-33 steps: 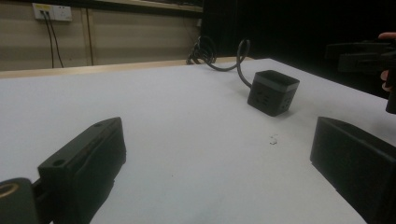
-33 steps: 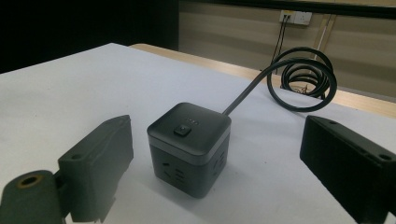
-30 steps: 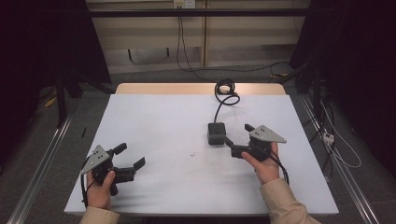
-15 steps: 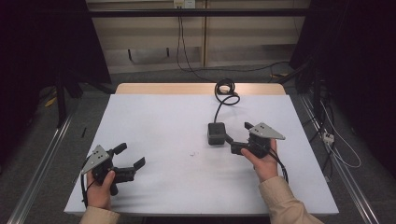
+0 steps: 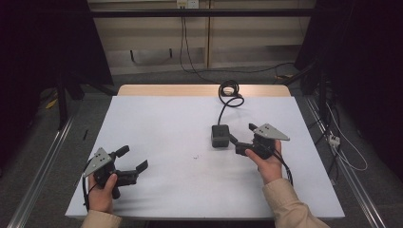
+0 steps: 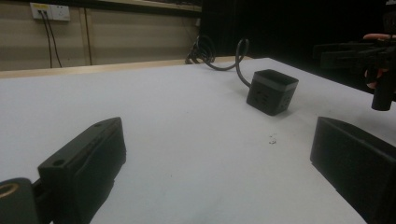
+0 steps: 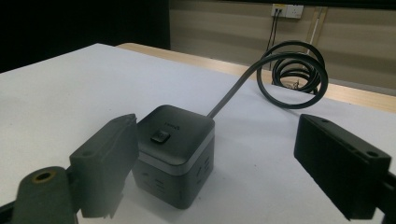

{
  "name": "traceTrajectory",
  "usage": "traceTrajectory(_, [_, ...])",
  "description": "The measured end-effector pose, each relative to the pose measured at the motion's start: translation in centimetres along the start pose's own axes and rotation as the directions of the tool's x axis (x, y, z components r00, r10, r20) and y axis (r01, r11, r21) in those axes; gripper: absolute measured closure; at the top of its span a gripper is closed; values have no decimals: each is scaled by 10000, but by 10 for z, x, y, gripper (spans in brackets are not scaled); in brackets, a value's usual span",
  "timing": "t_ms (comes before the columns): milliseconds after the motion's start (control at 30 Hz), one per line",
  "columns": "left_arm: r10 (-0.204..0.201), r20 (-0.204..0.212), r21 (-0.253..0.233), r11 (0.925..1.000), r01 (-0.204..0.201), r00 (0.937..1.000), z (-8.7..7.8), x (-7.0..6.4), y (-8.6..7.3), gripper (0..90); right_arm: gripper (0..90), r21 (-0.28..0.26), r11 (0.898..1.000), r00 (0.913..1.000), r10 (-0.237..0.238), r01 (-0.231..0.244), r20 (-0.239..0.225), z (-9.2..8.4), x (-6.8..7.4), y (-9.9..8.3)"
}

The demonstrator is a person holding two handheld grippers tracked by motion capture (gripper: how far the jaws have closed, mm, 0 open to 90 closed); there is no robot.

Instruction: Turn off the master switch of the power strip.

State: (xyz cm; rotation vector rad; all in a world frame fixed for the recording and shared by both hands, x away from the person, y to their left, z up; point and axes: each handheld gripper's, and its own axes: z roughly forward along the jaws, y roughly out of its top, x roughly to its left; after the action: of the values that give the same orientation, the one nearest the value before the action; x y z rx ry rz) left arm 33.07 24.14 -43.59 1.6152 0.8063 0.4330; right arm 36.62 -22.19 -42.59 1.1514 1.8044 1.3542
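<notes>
Nearest the person, the left gripper (image 5: 128, 164) sits low at the front-left of the white-covered table (image 5: 157, 123), jaws spread wide with nothing between them, basically parked.

A bit further in on the other side, the right gripper (image 5: 244, 140) is lined up on the dark grey cube-shaped power socket block (image 5: 220, 135), which sits right of centre on the table. Its jaws have just been closing a little, but they're wide apart for now. In the right gripper view the cube (image 7: 175, 151) is partly between them: one jaw looks right up against its side, hard to say if it's touching, and the other is well clear. So no grip yet.

Past the cube, its thick black cable (image 5: 228, 99) runs toward the far edge and ends in a coil (image 5: 229, 88) resting on the bare wooden strip there.

Progress-wise I'd call this the approach stage: lined up, not grabbed. What's left is squeezing onto the cube and whatever comes after, and that cable will probably drag.
</notes>
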Motion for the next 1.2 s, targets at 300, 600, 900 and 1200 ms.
traceTrajectory(300, [-7, -27, 7, 10000, 7, 10000, 0, 0, 0, 30, 176, 6, 10000, 10000, -34, 34, -14, 3, 1, 3])
traceTrajectory(600, [-9, -12, 17, 10000, 10, 10000, 0, 0, 0, 31, 219, 23, 10000, 10000, -46, 46, -35, 6, 1, 6])
traceTrajectory(900, [-22, -13, 4, 10000, 22, 10000, 0, 0, 0, 31, 270, 28, 9998, 9998, -172, 173, -139, 11, 4, 11])
traceTrajectory(1200, [-35, 5, 2, 10000, 35, 10000, 0, 1, 0, 31, 286, 61, 9997, 9996, -222, 223, -178, 15, 5, 13])
